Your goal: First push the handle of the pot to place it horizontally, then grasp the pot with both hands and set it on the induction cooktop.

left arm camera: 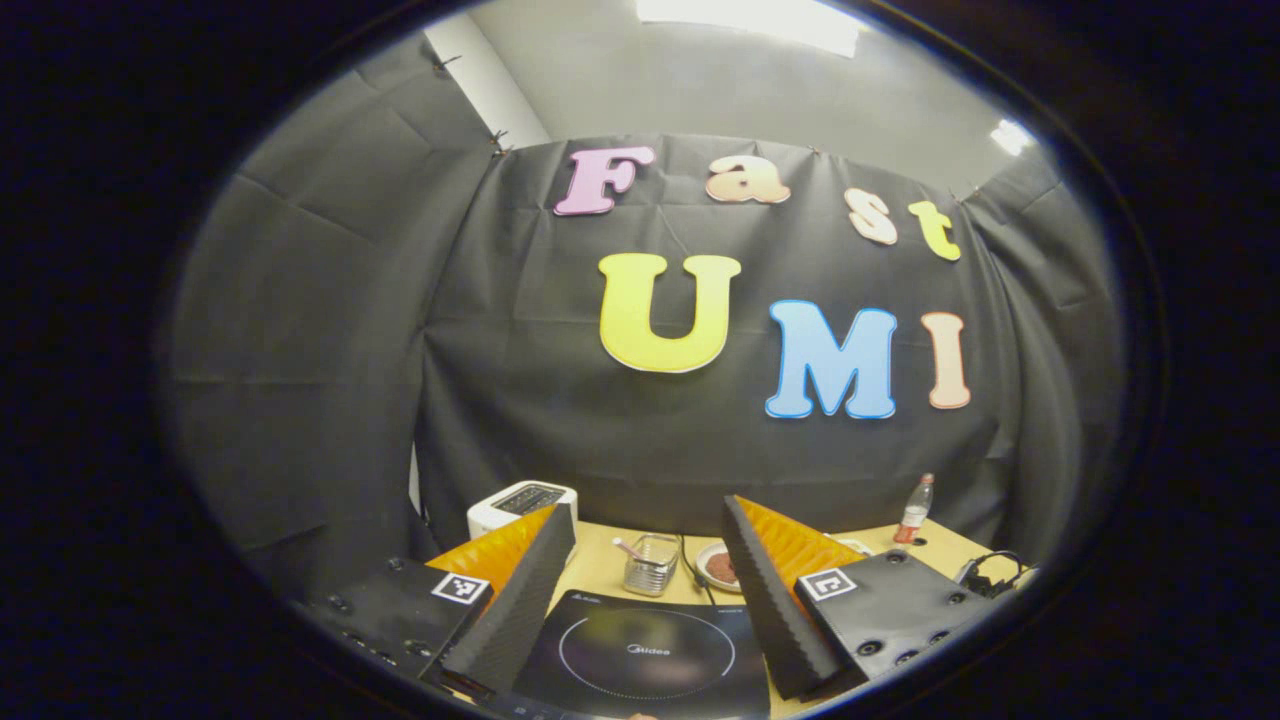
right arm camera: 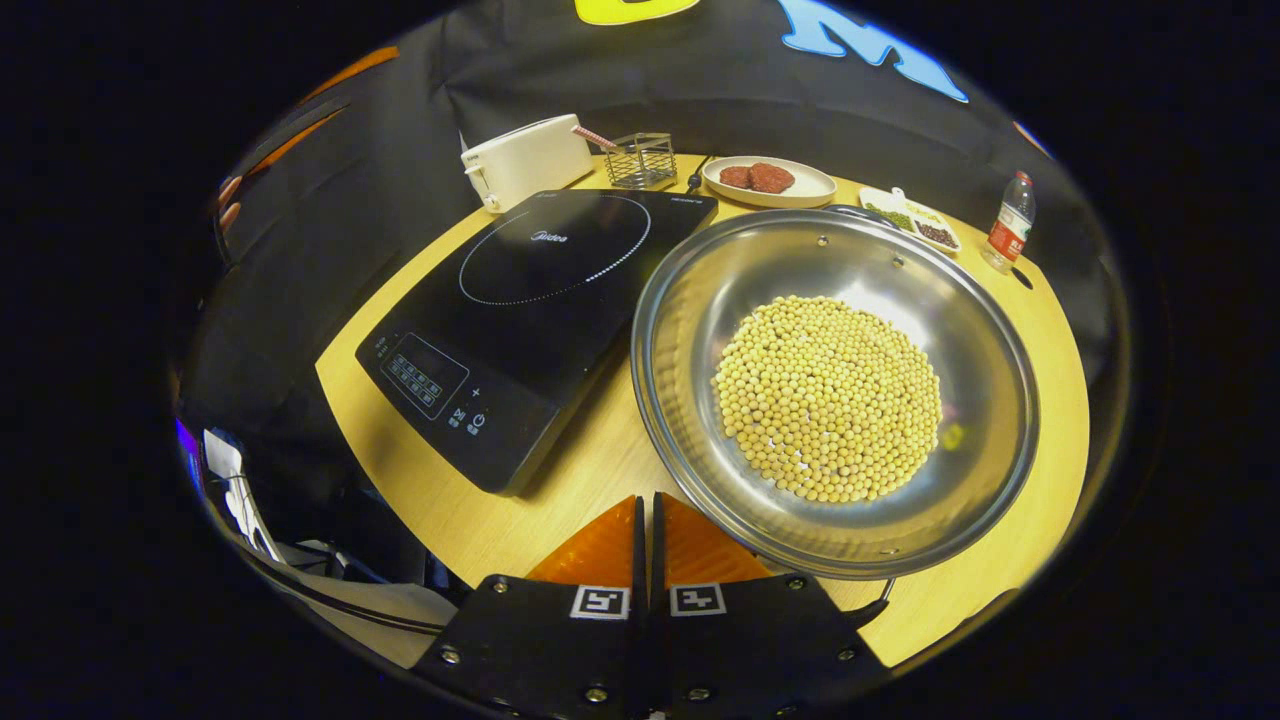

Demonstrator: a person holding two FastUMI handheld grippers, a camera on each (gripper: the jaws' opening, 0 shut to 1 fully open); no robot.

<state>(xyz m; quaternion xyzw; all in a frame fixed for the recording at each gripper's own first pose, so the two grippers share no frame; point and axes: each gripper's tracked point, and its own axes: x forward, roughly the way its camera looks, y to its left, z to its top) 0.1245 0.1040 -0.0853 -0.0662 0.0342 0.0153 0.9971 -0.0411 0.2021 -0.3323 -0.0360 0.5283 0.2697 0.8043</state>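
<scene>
Yellow wood tabletop [right arm camera: 590, 470] carries everything, with black cloth hung behind it as the booth wall.

Nearest the right gripper [right arm camera: 646, 530], its two fingers lie pressed together with nothing between them. Just ahead and to the right of them sits the steel pot [right arm camera: 700, 300], a wide shallow bowl holding a mound of soybeans [right arm camera: 828, 398]. A thin dark handle [right arm camera: 872, 608] pokes out from under the near rim, right beside the closed fingers; how it is angled I cannot tell. The far handle [right arm camera: 858, 210] shows at the opposite rim. Ahead to the left lies the induction cooktop [right arm camera: 540, 300], its ring bare, its edge just beside the pot.

Farther on stand a white toaster [right arm camera: 527, 160], a wire basket [right arm camera: 641, 160], a plate of meat patties [right arm camera: 765, 181], a small dish of beans [right arm camera: 912, 219] and a bottle [right arm camera: 1008, 233].

The left gripper [left arm camera: 648, 570] is raised, its fingers spread wide with nothing held, and the cooktop [left arm camera: 640, 650] lies directly below and ahead between them.

As I judge it, the task is near its start: the pot is not yet on the cooktop, the handle push looks at hand, and the two-handed lift remains.
</scene>
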